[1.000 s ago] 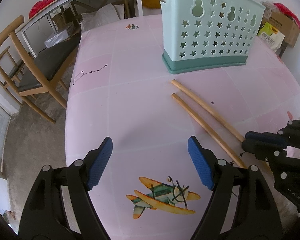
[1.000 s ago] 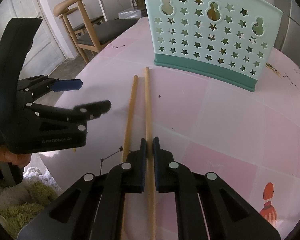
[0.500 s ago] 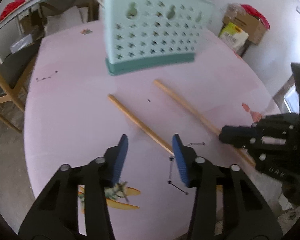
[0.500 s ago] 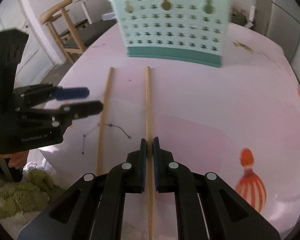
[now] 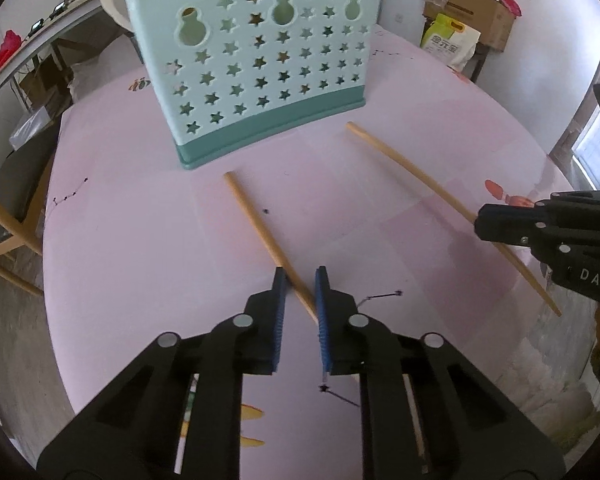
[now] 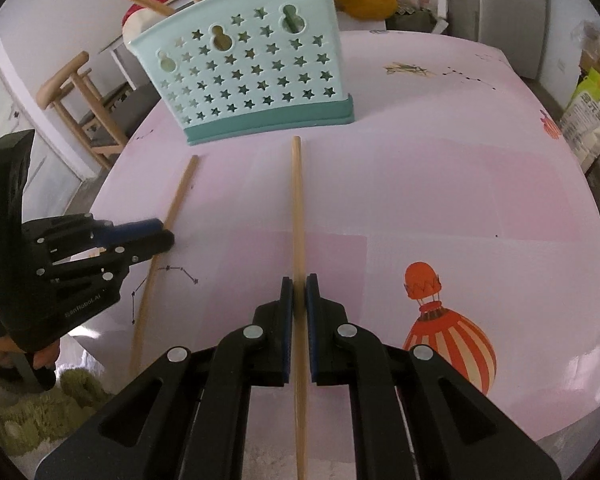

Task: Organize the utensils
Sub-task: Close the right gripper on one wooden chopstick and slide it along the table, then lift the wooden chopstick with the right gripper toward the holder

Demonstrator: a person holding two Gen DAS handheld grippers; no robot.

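Here: pink round table (image 5: 148,240), bearing a pale-green star-pierced utensil holder (image 5: 256,64) upright at its far side. Two wooden chopsticks lie in front of it, well apart. Left gripper (image 5: 300,280), jaws closing around the near end of the left chopstick (image 5: 260,228). Right gripper (image 6: 299,284), clamped tight on the right chopstick (image 6: 298,208).

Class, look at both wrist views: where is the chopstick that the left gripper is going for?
The left-hand chopstick lies on the pink table, slanting away from the star-holed holder, its near end between the closing left gripper.
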